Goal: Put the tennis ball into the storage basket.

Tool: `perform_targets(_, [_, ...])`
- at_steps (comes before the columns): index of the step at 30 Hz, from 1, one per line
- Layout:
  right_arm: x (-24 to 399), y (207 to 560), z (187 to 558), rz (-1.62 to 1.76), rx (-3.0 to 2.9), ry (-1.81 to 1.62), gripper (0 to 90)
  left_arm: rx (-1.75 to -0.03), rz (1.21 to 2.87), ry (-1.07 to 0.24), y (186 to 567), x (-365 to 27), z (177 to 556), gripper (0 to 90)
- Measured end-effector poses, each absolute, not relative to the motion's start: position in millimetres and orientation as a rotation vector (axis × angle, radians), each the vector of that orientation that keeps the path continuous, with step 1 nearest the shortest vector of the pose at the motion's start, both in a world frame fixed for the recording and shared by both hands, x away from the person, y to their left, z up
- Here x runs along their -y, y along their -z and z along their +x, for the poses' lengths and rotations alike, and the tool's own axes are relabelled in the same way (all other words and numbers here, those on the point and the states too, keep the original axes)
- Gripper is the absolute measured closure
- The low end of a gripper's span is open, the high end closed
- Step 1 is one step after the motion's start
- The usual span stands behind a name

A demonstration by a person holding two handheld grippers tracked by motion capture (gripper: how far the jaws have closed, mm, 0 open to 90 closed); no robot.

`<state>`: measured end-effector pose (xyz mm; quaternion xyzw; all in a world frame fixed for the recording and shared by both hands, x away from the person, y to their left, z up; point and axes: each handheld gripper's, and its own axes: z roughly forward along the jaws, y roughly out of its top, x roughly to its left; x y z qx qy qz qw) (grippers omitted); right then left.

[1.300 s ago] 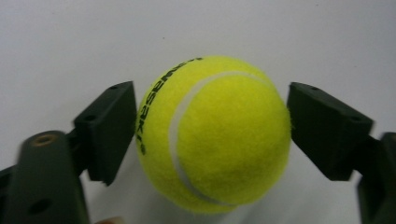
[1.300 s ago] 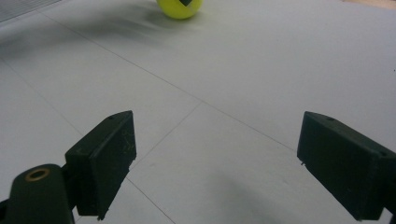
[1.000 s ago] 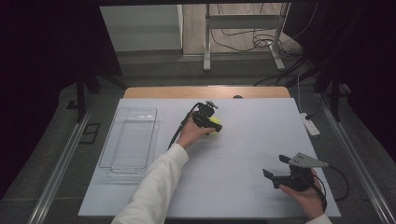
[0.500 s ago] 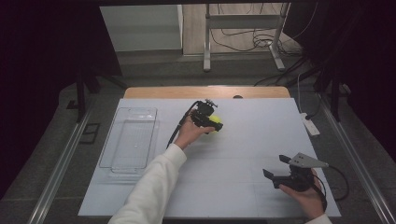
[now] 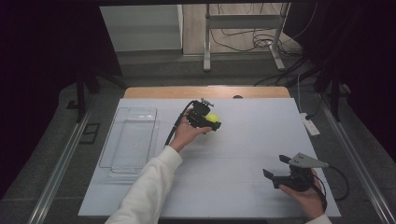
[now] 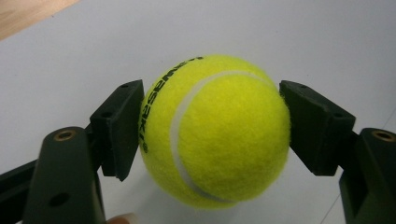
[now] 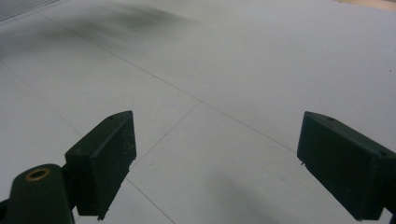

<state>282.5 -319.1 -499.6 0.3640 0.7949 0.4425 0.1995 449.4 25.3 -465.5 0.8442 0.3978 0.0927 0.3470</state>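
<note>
A yellow-green tennis ball (image 6: 215, 133) with black lettering sits between the two black jaws of my left gripper (image 6: 212, 126), both pads pressed against its sides. In the high view that ball (image 5: 212, 118) is held just above the white table top (image 5: 243, 140) near the middle back, my left gripper (image 5: 210, 120) shut around it. My right gripper (image 5: 275, 170) hangs over the table's front right, jaws wide apart. In the right gripper view, my right gripper (image 7: 215, 158) holds nothing, with bare table between its pads.
A clear plastic tray (image 5: 130, 140) lies along the table's left side. A white power strip (image 5: 310, 126) rests at the right edge. A strip of bare wood (image 5: 205, 91) runs along the table's far edge. Metal stand legs (image 5: 243, 42) and cables are on the floor behind.
My left hand has shifted slightly right and back with the ball in its jaws. My right gripper has stayed in place.
</note>
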Motion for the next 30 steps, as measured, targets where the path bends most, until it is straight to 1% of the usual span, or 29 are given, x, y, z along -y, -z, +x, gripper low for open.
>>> perform_targets(17, [319, 500, 282, 1.021, -2.221, -1.231, 12.2, -0.971, 2.147, -0.272, 454, -34, 432, 27.1])
perform_targets(30, [319, 500, 283, 1.024, -2.221, -1.228, 12.1, -0.935, 2.106, -0.267, 451, -42, 418, 27.1])
